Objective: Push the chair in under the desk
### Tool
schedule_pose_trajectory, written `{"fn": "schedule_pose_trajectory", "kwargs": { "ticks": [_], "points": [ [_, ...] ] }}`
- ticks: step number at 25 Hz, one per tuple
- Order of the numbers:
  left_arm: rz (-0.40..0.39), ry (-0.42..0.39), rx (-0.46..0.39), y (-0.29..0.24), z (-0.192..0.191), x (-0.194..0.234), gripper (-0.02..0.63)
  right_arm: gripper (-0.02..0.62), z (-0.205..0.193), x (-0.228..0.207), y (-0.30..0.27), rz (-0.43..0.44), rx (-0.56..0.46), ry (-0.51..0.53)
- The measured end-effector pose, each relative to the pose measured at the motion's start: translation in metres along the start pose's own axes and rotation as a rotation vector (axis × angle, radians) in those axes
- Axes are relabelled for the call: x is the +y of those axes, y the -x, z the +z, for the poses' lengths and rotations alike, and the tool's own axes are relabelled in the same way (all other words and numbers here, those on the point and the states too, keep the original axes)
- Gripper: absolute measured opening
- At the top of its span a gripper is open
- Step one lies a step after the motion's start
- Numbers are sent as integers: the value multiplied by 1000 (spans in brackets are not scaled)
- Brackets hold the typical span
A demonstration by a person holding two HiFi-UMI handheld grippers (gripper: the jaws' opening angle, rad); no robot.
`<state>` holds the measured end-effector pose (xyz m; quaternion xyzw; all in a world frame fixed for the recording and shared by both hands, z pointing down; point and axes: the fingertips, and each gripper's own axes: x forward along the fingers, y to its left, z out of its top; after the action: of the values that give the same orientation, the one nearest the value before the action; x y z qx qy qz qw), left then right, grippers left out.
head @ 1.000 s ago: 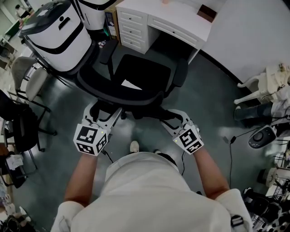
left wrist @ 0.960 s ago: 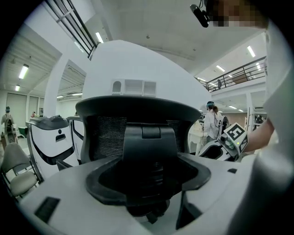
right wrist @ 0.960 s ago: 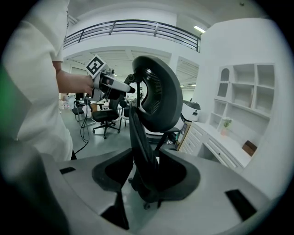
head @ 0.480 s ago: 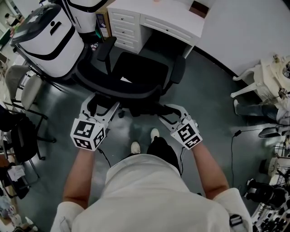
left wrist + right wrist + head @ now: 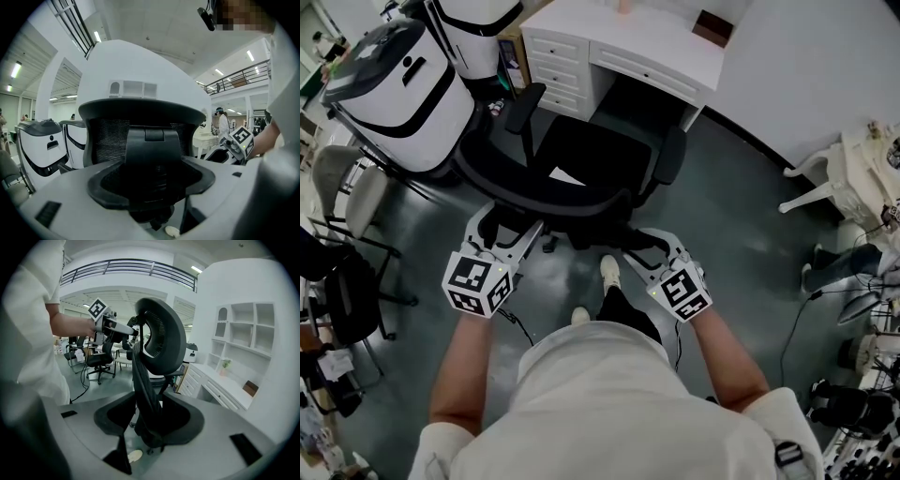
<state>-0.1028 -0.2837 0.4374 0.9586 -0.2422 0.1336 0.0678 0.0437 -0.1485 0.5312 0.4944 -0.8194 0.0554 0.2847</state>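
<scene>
So, the white desk [image 5: 661, 52] runs across the top middle of the head view, drawers on its left and a dark kneehole to their right. The black office chair [image 5: 586, 155] stands on the grey floor [image 5: 741, 197] just below that opening, in the middle of the frame. Its seat points up and a bit to the right, straight at the kneehole, and its front-to-back line runs up-frame into that gap. The curved backrest [image 5: 548, 202] is the near side, toward the person. The seat's front edge looks close to the desk, not under it.

The left gripper [image 5: 511, 225] sits at the backrest's lower left. Its jaws are spread wide with the chair's back spine between them, and there's space on both sides. The right gripper [image 5: 649, 246] is at the lower right, also spread wide, with the backrest's edge standing in the gap and not clamped.

A white slip of paper [image 5: 569, 175] lies on the seat.
</scene>
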Motion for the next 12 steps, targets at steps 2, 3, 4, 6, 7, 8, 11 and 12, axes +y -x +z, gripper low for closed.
{"fn": "schedule_pose_trajectory", "kwargs": {
  "ticks": [2,3,4,6,7,8,11,12],
  "points": [
    [0,-2,-3,-5,2,2,311,181,0,-4,-2,6,-2,3],
    [0,-3,-3,-8,3,3,311,179,0,-6,-2,8,-2,4],
    [0,-3,-2,-11,4,4,313,179,0,-8,-3,9,-2,4],
    [0,-3,0,-16,5,7,313,178,0,-12,-5,9,0,5],
    [-2,-3,2,-19,5,8,313,178,0,-14,-6,8,0,5],
    [-4,-4,4,-22,6,9,313,178,0,-17,-7,6,0,6],
    [-8,-4,3,-31,9,10,311,175,-2,-26,-8,-5,4,18],
    [-7,-4,2,-34,9,10,311,175,-2,-30,-8,-7,5,20]
  ]
}}
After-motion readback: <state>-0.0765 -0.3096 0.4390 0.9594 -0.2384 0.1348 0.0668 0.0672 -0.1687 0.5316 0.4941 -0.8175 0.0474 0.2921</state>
